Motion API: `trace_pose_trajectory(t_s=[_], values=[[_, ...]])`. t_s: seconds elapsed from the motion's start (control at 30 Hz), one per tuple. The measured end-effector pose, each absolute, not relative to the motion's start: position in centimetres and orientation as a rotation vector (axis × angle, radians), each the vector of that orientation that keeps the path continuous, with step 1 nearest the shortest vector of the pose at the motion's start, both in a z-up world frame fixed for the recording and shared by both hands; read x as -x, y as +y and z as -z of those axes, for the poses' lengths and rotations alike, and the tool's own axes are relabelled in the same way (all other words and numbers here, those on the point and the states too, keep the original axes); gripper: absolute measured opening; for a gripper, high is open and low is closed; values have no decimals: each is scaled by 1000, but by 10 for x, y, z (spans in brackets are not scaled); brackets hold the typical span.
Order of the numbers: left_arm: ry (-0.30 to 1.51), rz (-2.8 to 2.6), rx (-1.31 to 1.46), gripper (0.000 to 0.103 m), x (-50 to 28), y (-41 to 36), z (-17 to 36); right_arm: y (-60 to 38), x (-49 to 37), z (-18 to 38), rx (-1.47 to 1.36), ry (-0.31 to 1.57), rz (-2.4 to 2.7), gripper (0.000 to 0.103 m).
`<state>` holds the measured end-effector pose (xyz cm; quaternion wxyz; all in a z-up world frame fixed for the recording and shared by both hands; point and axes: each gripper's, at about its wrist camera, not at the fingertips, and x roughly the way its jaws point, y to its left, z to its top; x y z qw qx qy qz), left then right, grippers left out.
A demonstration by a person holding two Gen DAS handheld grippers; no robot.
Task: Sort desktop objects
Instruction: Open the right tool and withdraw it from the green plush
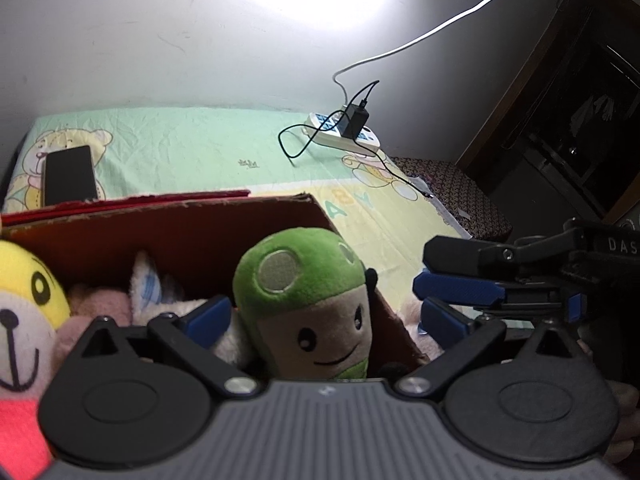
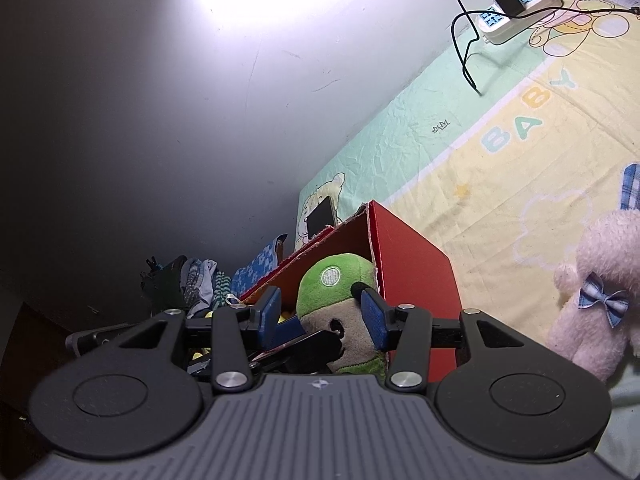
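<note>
A green-hooded plush doll (image 1: 308, 300) stands upright in the red cardboard box (image 1: 180, 232), against its right wall. My left gripper (image 1: 324, 320) is open, its blue pads well apart on either side of the doll without touching it. My right gripper (image 2: 324, 316) is open too, its pads flanking the doll's head (image 2: 340, 284); it also shows at the right of the left wrist view (image 1: 460, 276). A yellow bear plush (image 1: 24, 320) and pale plush toys (image 1: 152, 292) lie in the box. A pink plush with a blue bow (image 2: 600, 292) lies on the sheet outside the box.
The box sits on a baby-print sheet (image 1: 200, 144) against a white wall. A black phone (image 1: 70, 174) lies at the far left. A power strip with a black charger and cables (image 1: 348, 130) is at the back right. Folded clothes (image 2: 200, 280) lie beyond the box.
</note>
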<state>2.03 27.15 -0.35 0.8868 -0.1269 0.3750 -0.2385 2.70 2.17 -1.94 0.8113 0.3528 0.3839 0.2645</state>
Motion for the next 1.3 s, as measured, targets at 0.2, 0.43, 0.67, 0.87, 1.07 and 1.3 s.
trace_pose_trajectory(t_s=[0.2, 0.43, 0.67, 0.87, 1.07, 1.3], values=[[764, 423, 249, 101, -11, 273, -7, 22, -22, 20, -722, 819, -574, 49], [788, 273, 204, 101, -5, 265, -10, 28, -22, 16, -647, 820, -606, 49], [816, 160, 185, 101, 0, 259, -9, 33, -24, 19, -590, 850, -654, 49], [841, 70, 150, 101, 3, 249, -10, 30, -25, 19, -567, 869, -679, 49], [854, 4, 100, 101, 8, 234, -15, 25, -25, 18, -556, 878, -708, 49], [869, -41, 103, 101, 12, 224, -15, 19, -25, 19, -544, 891, -731, 49]])
